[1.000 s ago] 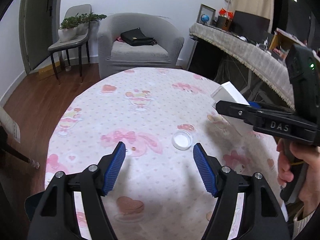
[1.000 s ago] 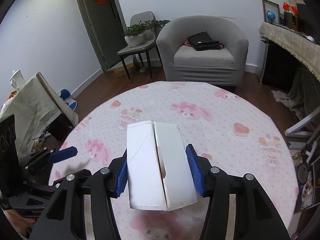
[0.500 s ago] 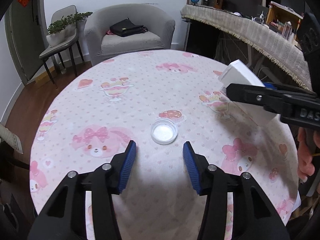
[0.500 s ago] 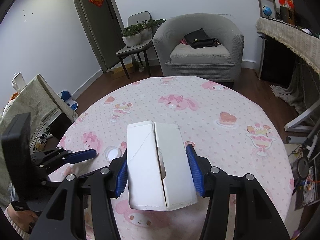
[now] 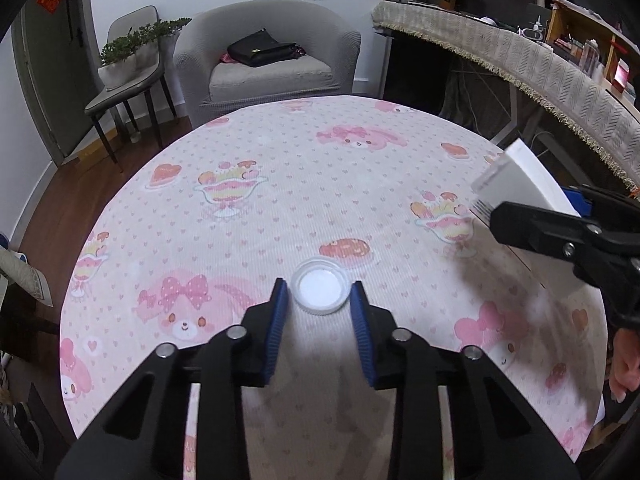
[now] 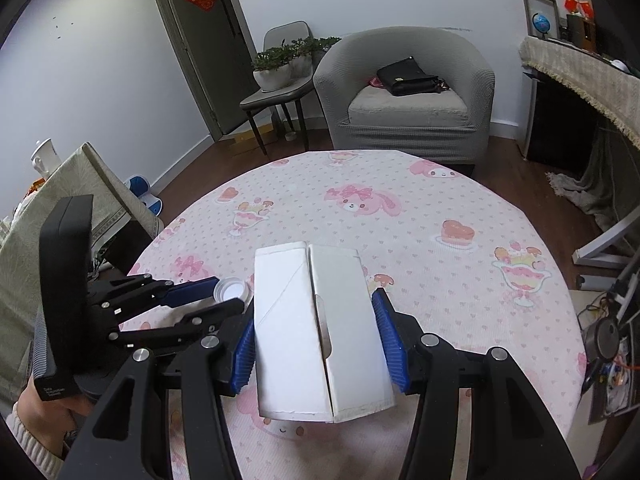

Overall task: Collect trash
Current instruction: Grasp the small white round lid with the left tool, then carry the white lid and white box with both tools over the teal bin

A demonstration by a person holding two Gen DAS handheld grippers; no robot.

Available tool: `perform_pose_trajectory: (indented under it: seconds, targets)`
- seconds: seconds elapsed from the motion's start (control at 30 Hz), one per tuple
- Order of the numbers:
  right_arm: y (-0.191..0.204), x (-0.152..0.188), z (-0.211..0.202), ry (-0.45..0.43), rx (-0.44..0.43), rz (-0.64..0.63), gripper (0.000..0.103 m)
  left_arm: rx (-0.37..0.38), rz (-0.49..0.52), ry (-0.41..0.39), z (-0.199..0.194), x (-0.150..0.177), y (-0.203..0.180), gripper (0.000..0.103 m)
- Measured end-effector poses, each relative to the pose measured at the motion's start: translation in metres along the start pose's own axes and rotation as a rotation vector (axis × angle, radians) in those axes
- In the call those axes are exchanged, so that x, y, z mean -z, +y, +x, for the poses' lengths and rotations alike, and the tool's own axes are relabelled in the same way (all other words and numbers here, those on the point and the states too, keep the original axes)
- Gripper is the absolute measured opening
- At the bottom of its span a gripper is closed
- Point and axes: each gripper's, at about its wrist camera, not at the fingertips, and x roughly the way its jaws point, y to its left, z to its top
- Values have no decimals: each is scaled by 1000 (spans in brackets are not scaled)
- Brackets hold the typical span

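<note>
A small round white plastic lid [image 5: 319,291] lies on the round table with the pink cartoon cloth [image 5: 280,168]. My left gripper [image 5: 319,295] is open, its blue pads on either side of the lid, close to its rim. In the right wrist view the lid [image 6: 234,289] shows between the left gripper's fingers. My right gripper [image 6: 316,332] is shut on a white cardboard box [image 6: 316,328], held above the table's right side. The box [image 5: 520,186] also shows at the right of the left wrist view.
A grey armchair [image 5: 268,64] with a black bag stands behind the table. A chair with potted plants [image 5: 128,64] is at the back left. A draped counter [image 5: 520,56] runs along the right. A cloth-covered object [image 6: 68,208] stands left of the table.
My left gripper has moved forward and down to the lid and its fingers have narrowed around it. My right gripper still holds the box and has shifted a little to the right.
</note>
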Motion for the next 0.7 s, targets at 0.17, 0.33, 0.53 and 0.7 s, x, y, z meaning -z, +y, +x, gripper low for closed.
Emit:
perform_pose_trajectory:
  seconds: [0.17, 0.33, 0.53, 0.7]
  targets:
    - [2, -4, 2, 2, 8, 10, 54, 10, 7, -1, -2, 1, -4, 32]
    - [16, -8, 7, 11, 8, -13, 54, 13, -2, -19, -14, 5, 3, 32]
    - [37, -11, 18, 25, -1, -36, 54, -6, -30, -35, -31, 11, 25, 32]
    - [60, -14, 28, 38, -12, -64, 54, -30, -67, -50, -47, 19, 51, 32]
